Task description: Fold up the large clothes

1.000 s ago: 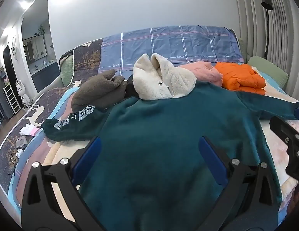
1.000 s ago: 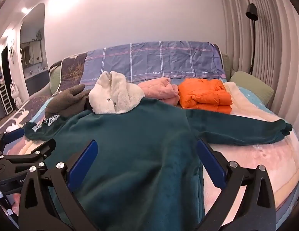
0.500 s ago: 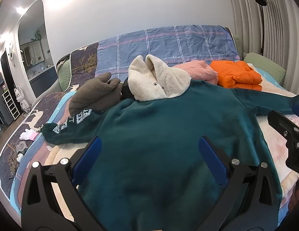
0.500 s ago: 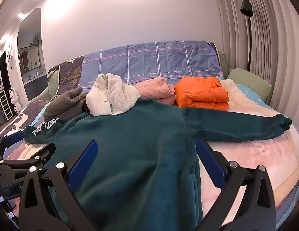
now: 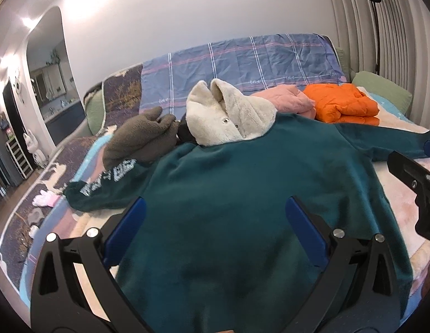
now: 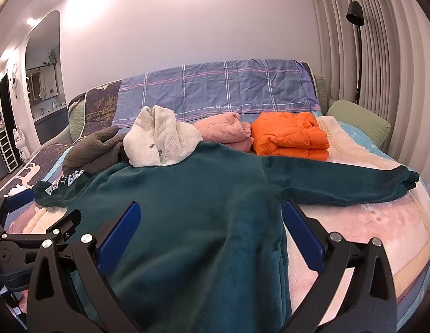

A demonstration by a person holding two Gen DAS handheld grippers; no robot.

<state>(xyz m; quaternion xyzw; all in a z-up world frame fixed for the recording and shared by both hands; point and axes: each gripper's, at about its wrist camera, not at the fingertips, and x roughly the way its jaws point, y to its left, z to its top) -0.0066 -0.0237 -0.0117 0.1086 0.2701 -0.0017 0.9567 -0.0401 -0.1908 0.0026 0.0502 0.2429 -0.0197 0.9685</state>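
Note:
A large dark teal hoodie (image 5: 242, 194) (image 6: 187, 208) lies spread flat on the bed, back up. Its cream fleece hood (image 5: 228, 119) (image 6: 159, 141) points toward the headboard. The right sleeve (image 6: 339, 180) stretches out straight; the left sleeve (image 5: 104, 183) with white lettering bends outward. My left gripper (image 5: 215, 216) hovers open above the lower body of the hoodie, holding nothing. My right gripper (image 6: 209, 216) is open too, over the hoodie's right half near the hem. Each gripper shows at the edge of the other's view.
Folded clothes sit near the headboard: an orange puffer jacket (image 6: 289, 136), a pink garment (image 6: 226, 130), a brown fleece piece (image 5: 140, 141). A plaid blue sheet (image 6: 215, 88) covers the headboard. A green pillow (image 6: 356, 119) lies far right; a floor lamp (image 6: 356, 16) stands behind. Small pink-white socks (image 5: 44, 198) lie left.
Both views have pulled back and tilted up slightly, so the hoodie sits lower in frame. The hoodie has not moved and both grippers stay open.

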